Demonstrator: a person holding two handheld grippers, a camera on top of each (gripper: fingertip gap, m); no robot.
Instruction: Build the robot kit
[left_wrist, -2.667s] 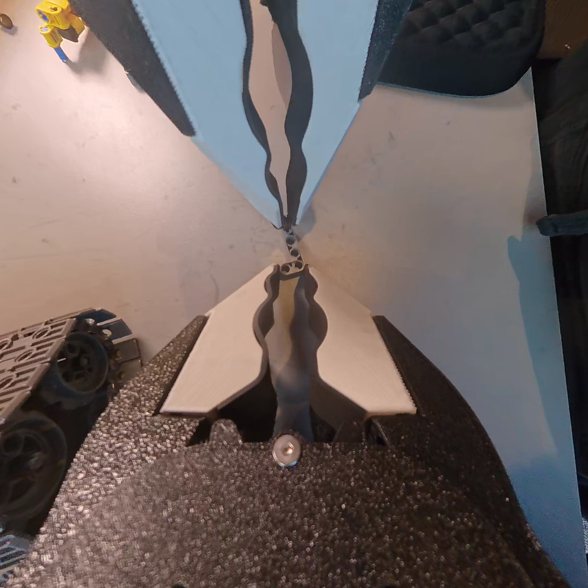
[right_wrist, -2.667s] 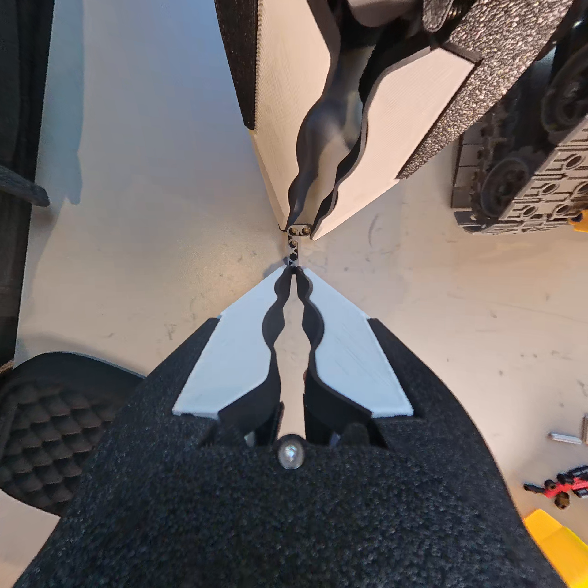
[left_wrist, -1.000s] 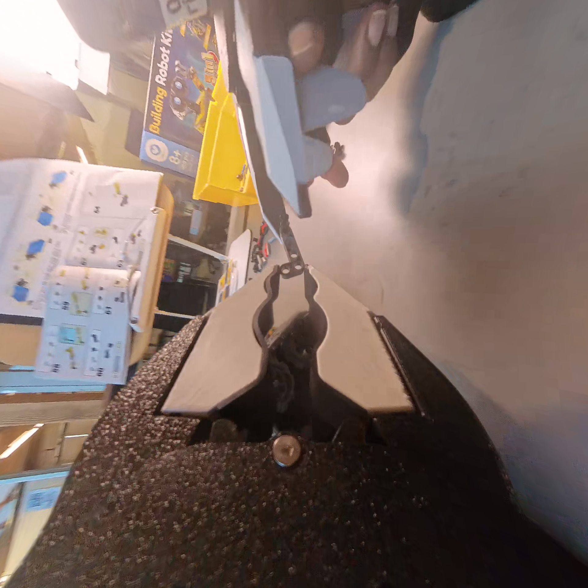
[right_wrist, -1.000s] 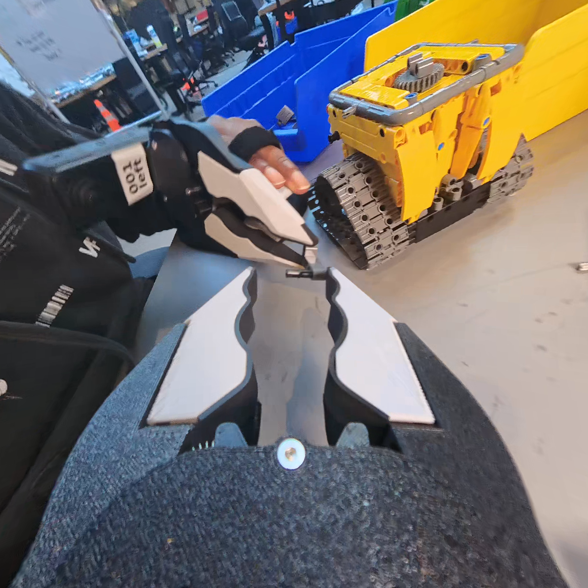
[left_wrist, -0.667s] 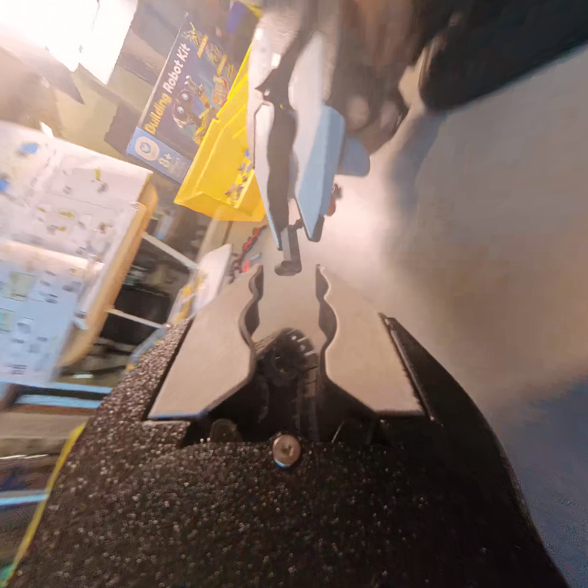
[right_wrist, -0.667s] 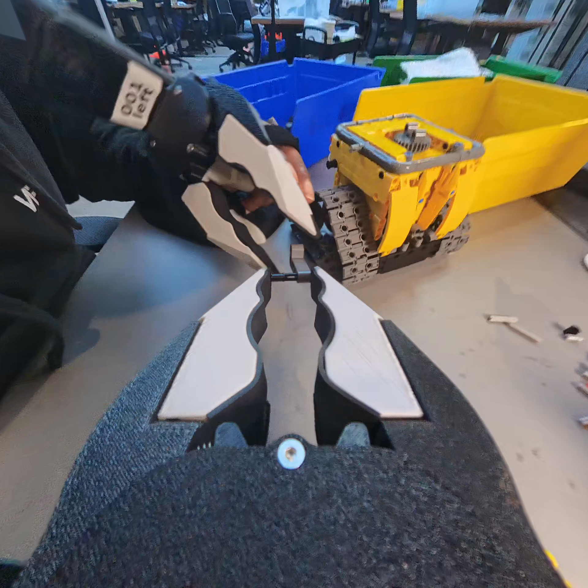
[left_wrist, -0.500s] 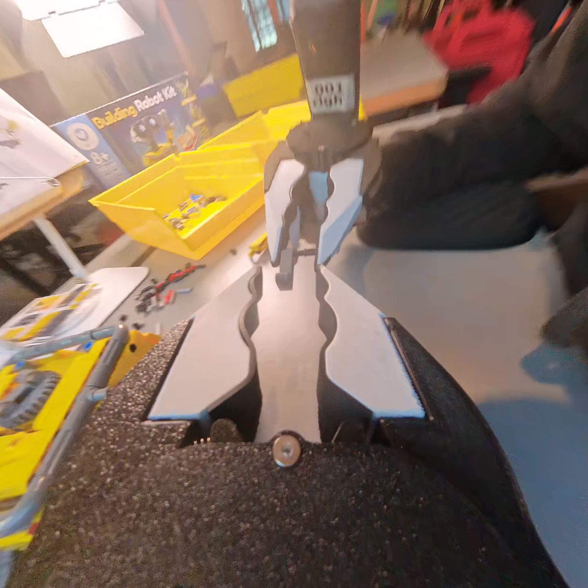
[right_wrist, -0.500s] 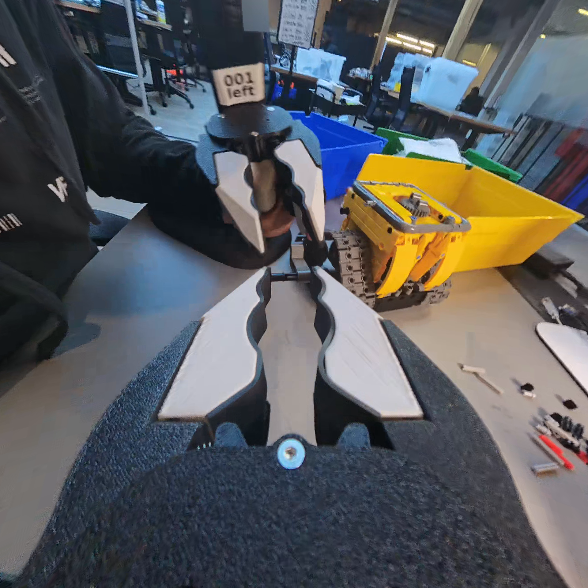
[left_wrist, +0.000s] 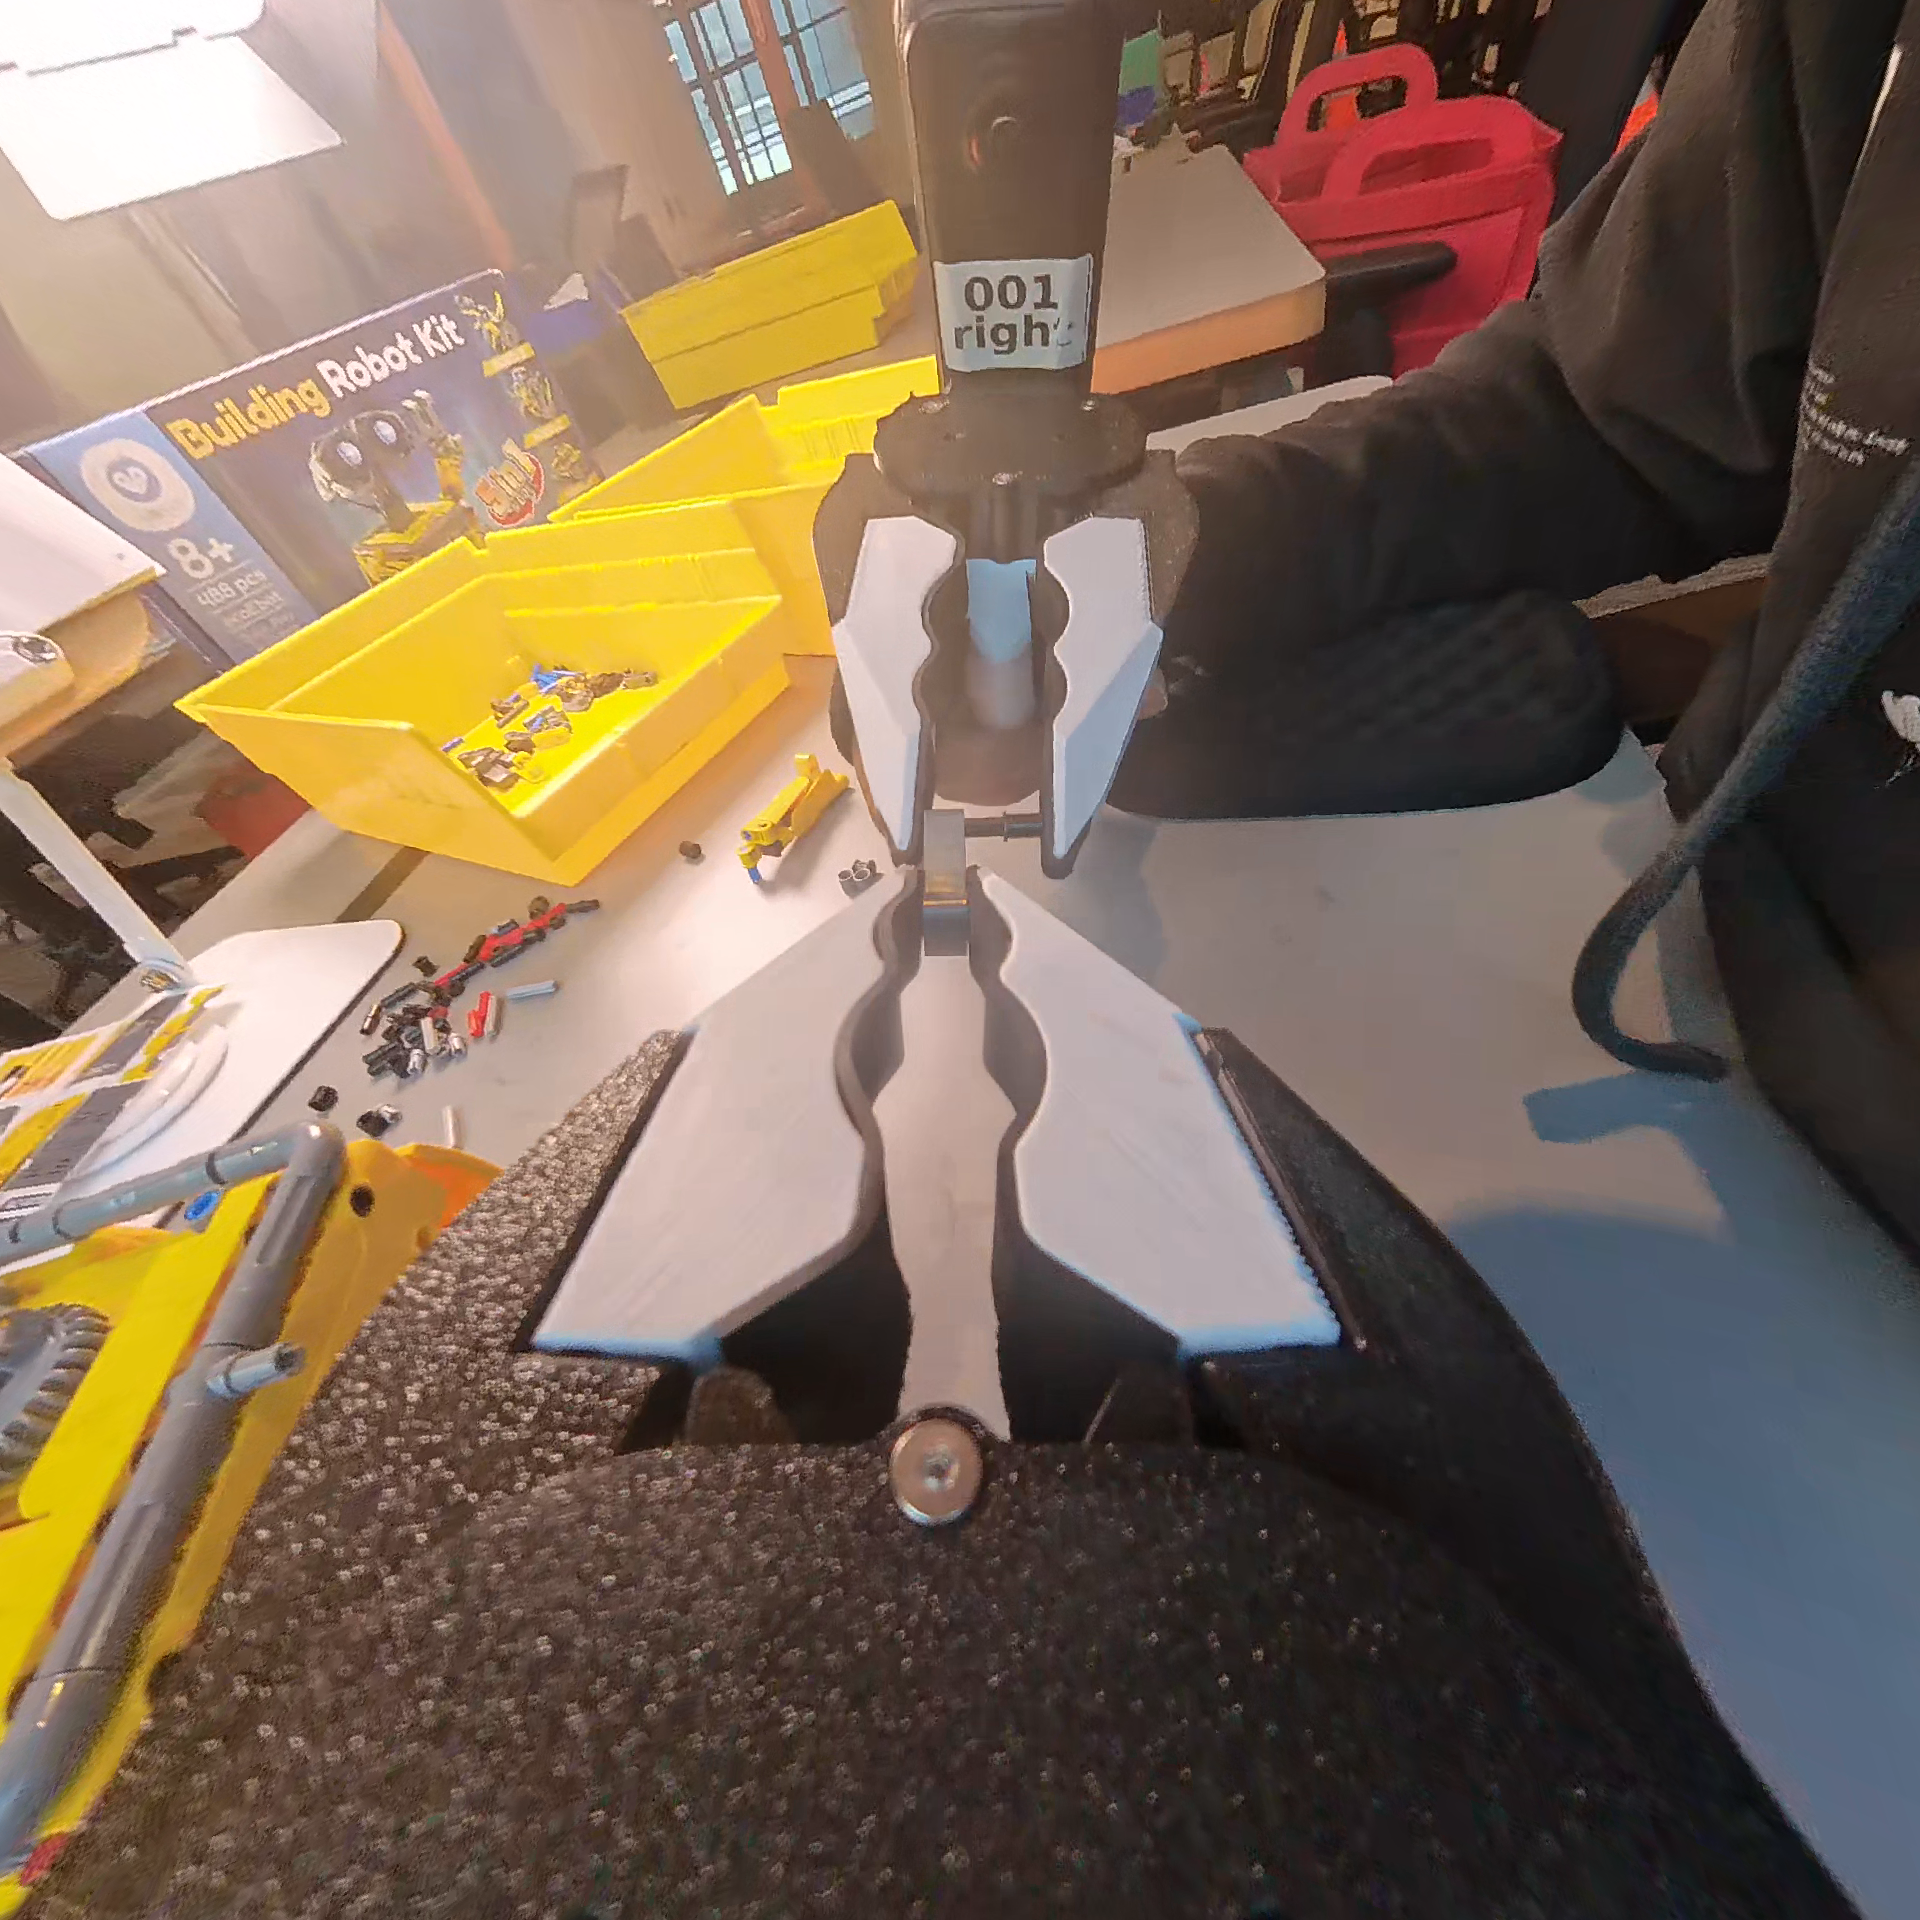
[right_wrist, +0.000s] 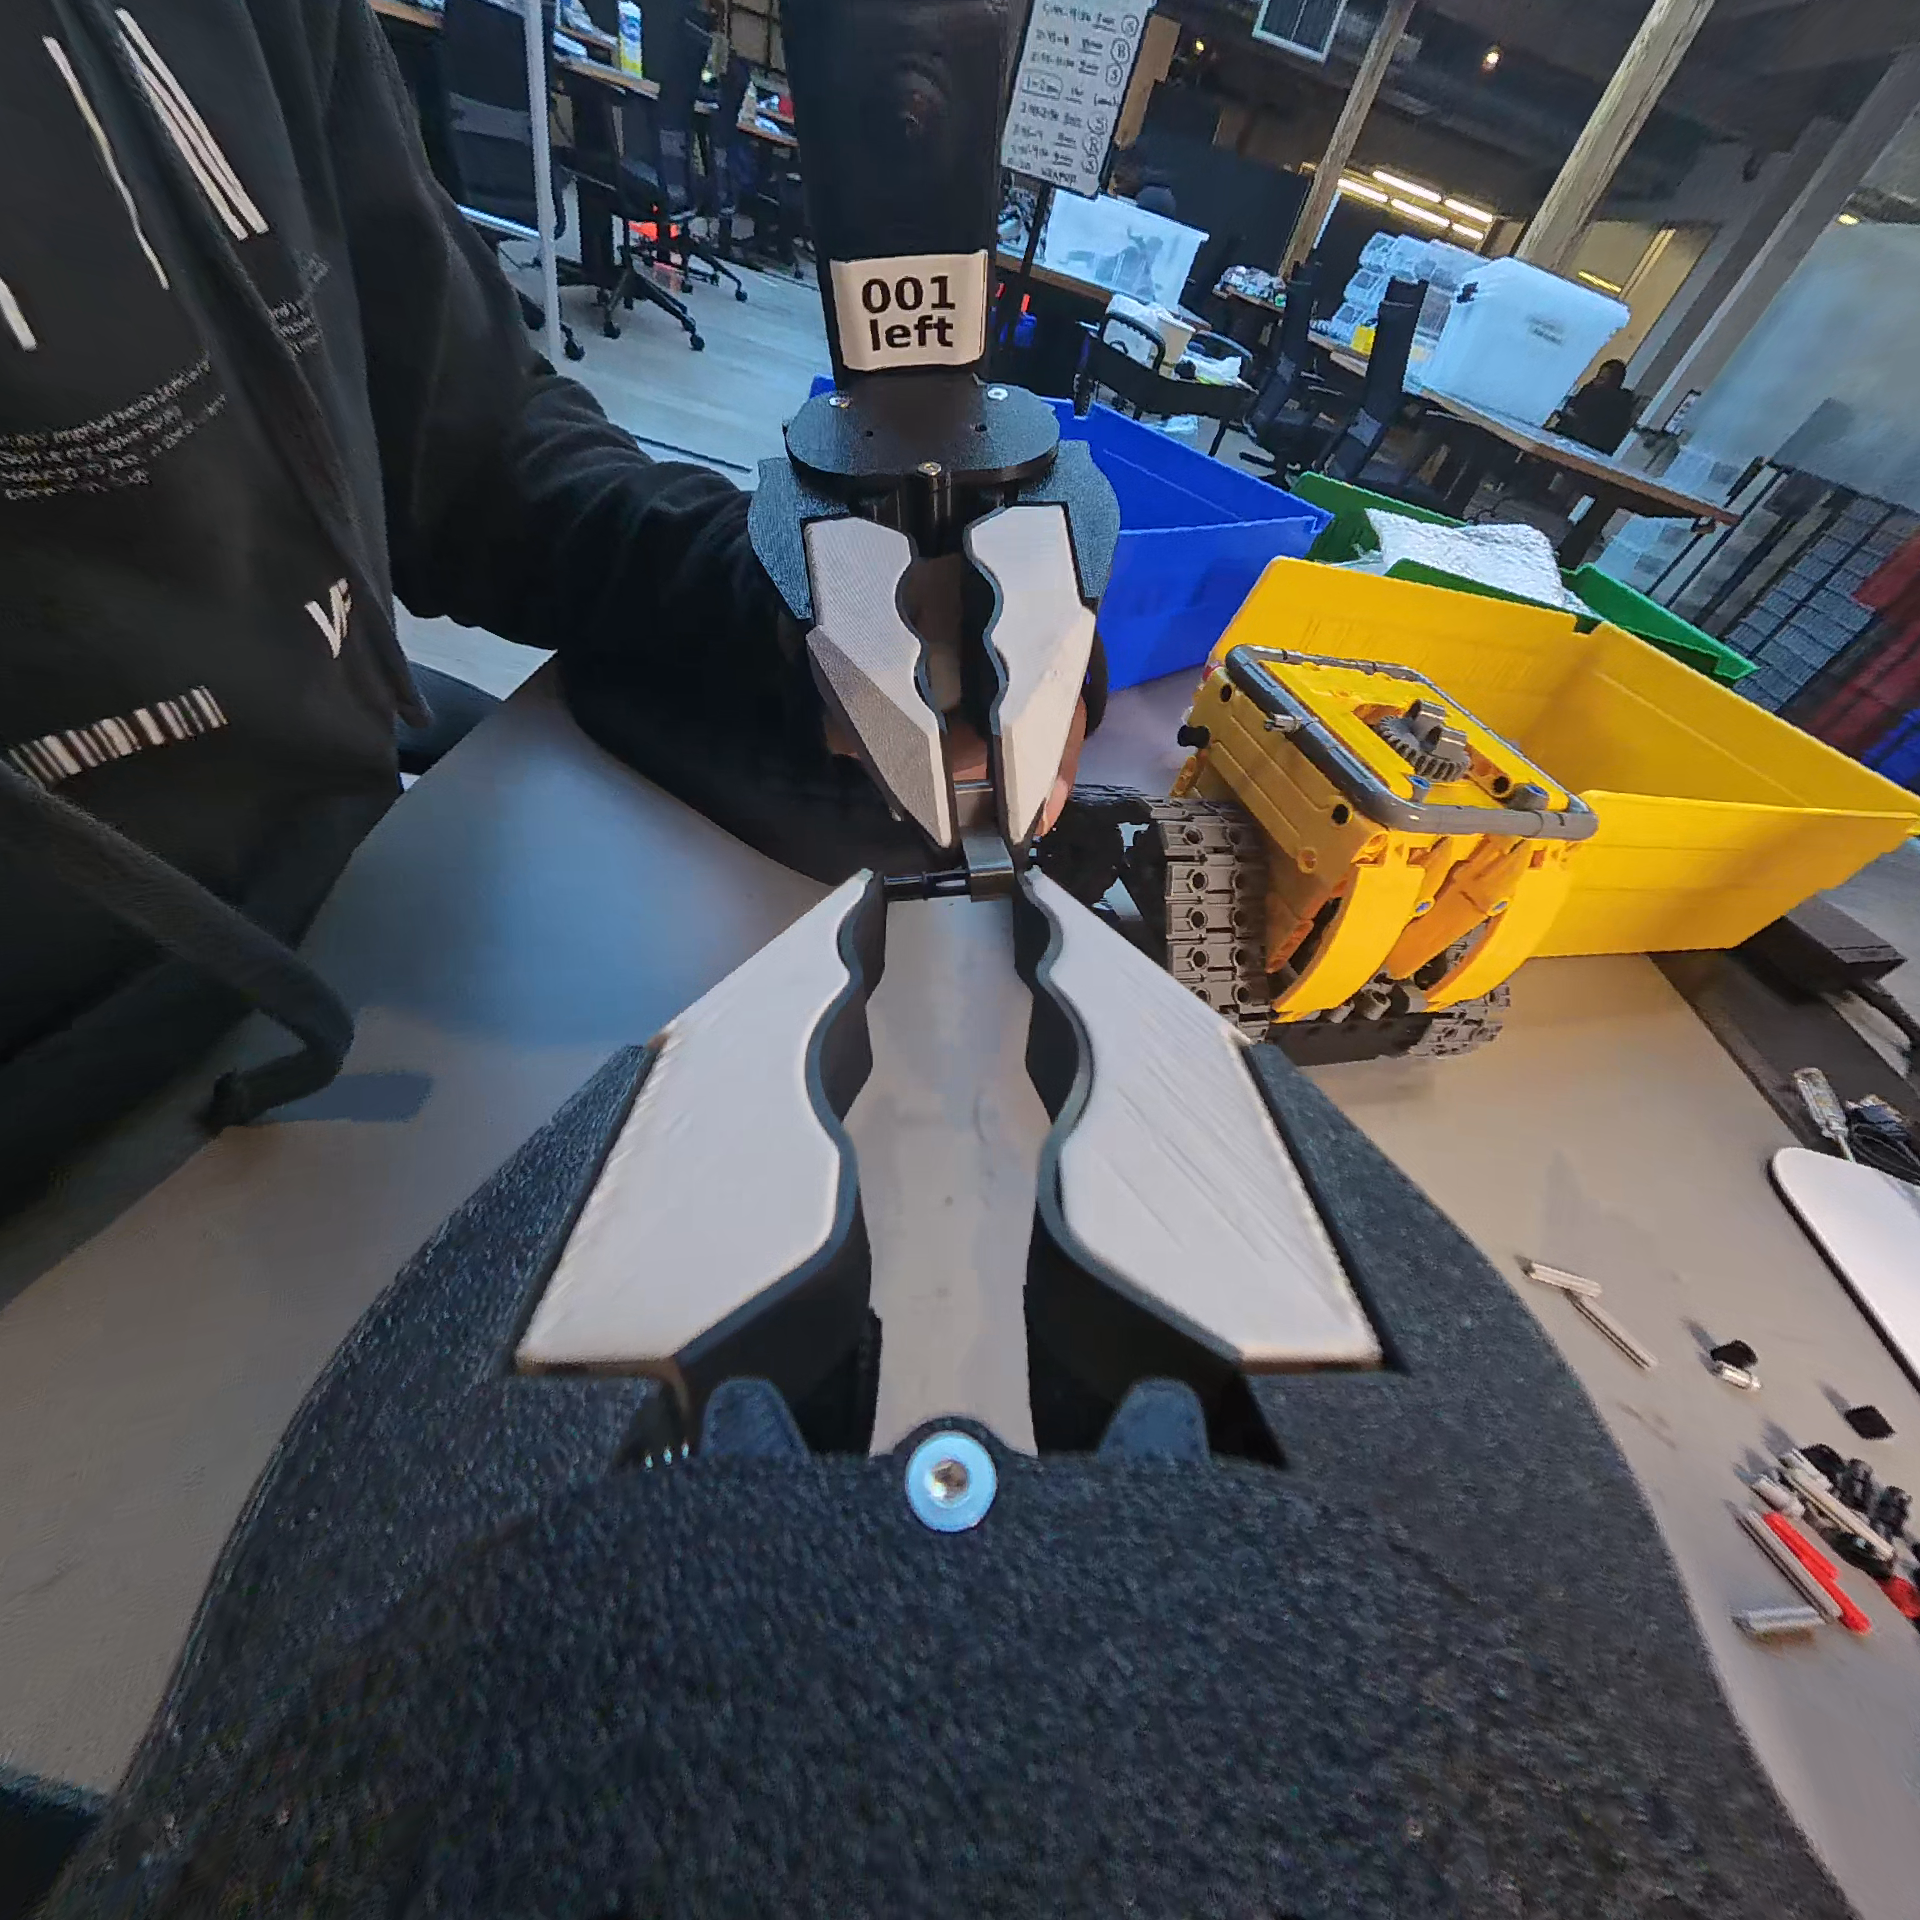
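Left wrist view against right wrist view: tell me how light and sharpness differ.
Left wrist view: warm hazy glare from the upper left washes out the yellow bin; the brick model at the edge is soft. Right wrist view: cooler, even light; the brick model is sharp, with edges bowed by the lens.

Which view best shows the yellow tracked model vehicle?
The right wrist view: the yellow tracked model vehicle stands whole on the table, tracks, yellow body and top gear visible. The left wrist view shows only a cropped yellow corner with grey tubing at its left edge.
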